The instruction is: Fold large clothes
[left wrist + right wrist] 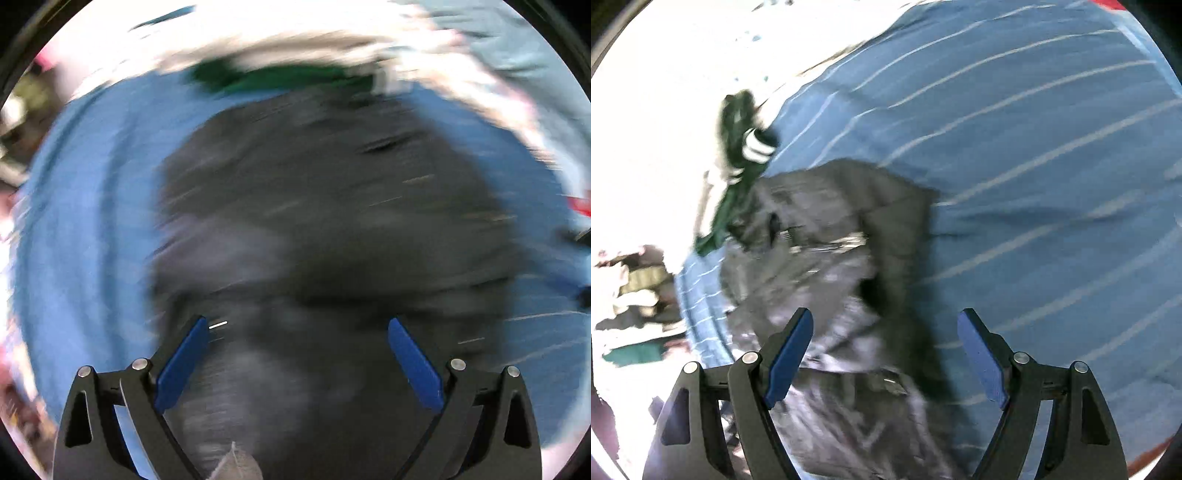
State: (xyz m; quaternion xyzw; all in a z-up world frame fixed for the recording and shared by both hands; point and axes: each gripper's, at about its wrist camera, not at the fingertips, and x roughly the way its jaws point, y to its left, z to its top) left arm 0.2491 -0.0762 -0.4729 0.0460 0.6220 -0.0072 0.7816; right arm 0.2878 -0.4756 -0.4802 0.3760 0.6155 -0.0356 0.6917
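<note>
A large dark grey garment [332, 206] lies spread on a blue sheet [92, 206] with thin white stripes. The left wrist view is blurred by motion. My left gripper [297, 325] is open and empty just above the garment's near part. In the right wrist view the same grey garment [842, 236] lies crumpled at centre left on the blue striped sheet [1034, 147]. My right gripper [886, 317] is open and empty above the garment's near edge, its blue pads [979, 354] wide apart.
A green garment with white stripes [746, 147] lies at the sheet's far left edge, also beyond the grey garment in the left wrist view [280, 79]. Blurred clutter [639, 291] sits off the sheet at left. Bright overexposed area lies beyond.
</note>
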